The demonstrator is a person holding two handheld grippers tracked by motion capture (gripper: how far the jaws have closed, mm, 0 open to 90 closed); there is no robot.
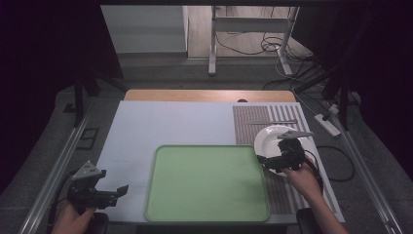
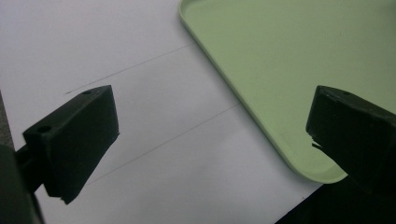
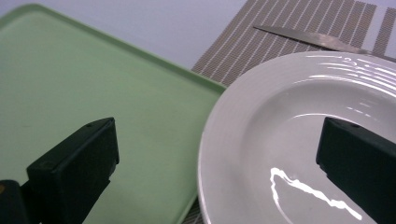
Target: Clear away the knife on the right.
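- The right gripper [image 1: 269,161] hung over the near-left rim of the white plate [image 1: 271,138], its jaws wide apart and holding nothing. In the right gripper view one jaw sat above the plate's bowl and the other above the green tray [image 3: 93,84], so the rim lay between them.
- The plate rested on the striped placemat [image 1: 253,122], its edge just beside the tray's right side, possibly overlapping it; I could not tell whether they touched.
- From where I stood, the likeliest trouble was the grip itself. The plate looked glossy and its rim thin and sloped, so jaws closing on too little rim could slide off, and the plate might drop back or tip.
- If the outer jaw came down too low it could catch the tray's raised lip instead of the plate, nudging the tray across the white table surface [image 1: 146,126].
- A one-sided pinch would leave the far half of the plate hanging; lifted fast, it could swing and knock the knife [image 3: 317,39] lying on the placemat just beyond it.
- The left gripper [image 1: 117,192] waited near the tray's front-left corner, jaws also spread and empty, well apart from the plate. It was not steadying the tray [image 2: 280,70], so any shove from the right would go unchecked.
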